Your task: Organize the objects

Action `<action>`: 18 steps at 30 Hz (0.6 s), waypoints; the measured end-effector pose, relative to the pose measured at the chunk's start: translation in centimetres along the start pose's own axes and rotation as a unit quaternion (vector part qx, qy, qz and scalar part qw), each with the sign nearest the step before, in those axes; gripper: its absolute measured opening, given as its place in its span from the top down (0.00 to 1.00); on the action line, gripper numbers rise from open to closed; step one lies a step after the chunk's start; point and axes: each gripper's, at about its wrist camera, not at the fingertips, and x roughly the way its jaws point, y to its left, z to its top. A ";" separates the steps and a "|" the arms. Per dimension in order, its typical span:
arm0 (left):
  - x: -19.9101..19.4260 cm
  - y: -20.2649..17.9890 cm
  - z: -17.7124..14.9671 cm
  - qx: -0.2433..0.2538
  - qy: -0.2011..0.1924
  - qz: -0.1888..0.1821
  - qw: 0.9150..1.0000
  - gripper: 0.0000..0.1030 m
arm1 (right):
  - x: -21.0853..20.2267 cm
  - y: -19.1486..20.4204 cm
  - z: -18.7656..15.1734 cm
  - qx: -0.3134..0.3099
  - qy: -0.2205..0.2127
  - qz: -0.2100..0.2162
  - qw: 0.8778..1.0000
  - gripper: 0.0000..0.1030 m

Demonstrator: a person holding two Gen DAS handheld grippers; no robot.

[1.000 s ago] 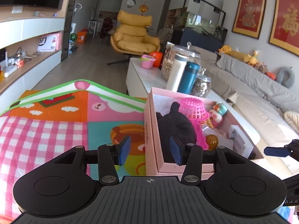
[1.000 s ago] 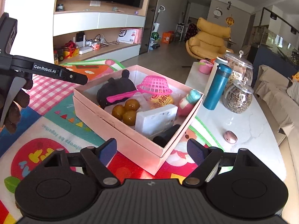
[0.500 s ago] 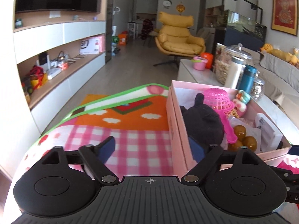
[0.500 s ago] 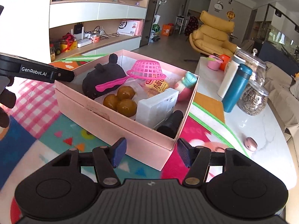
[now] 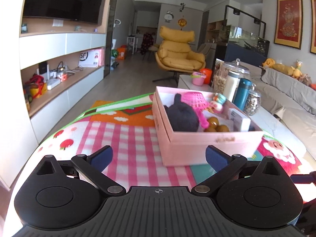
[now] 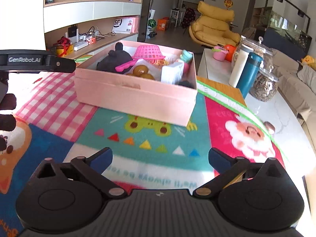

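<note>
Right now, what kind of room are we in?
Most likely a home living room: a wall TV over shelves, a yellow armchair, a grey sofa, and a pink box of toys on a play mat.

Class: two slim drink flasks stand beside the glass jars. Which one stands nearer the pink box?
The teal flask with the dark lid; the white flask stands behind it, farther from the pink cardboard box.

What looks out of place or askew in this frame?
Little stands out. The pink box sits flat on the play mat, toys inside. A small pinkish object lies alone on the marble table. Left claw and right claw are open, empty.
</note>
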 end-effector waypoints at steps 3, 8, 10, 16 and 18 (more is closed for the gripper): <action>-2.5 -1.5 -3.3 0.017 0.028 -0.001 0.999 0.00 | -0.7 0.3 -2.0 0.027 0.025 0.008 0.999 0.00; -3.3 -2.4 -6.8 0.017 0.063 0.011 0.998 0.00 | -1.0 -0.1 -4.0 0.068 0.004 0.005 0.998 0.00; -2.9 -2.5 -6.9 0.020 0.063 0.036 0.997 0.00 | -1.0 -0.1 -4.2 0.063 -0.003 0.006 0.998 0.00; -2.2 -3.1 -7.5 0.034 0.076 0.070 0.994 0.00 | -1.2 -0.3 -4.7 0.055 -0.033 0.011 0.998 0.00; -2.2 -2.9 -7.6 0.029 0.077 0.069 0.994 0.00 | -1.1 -0.2 -4.6 0.059 -0.034 0.009 0.998 0.00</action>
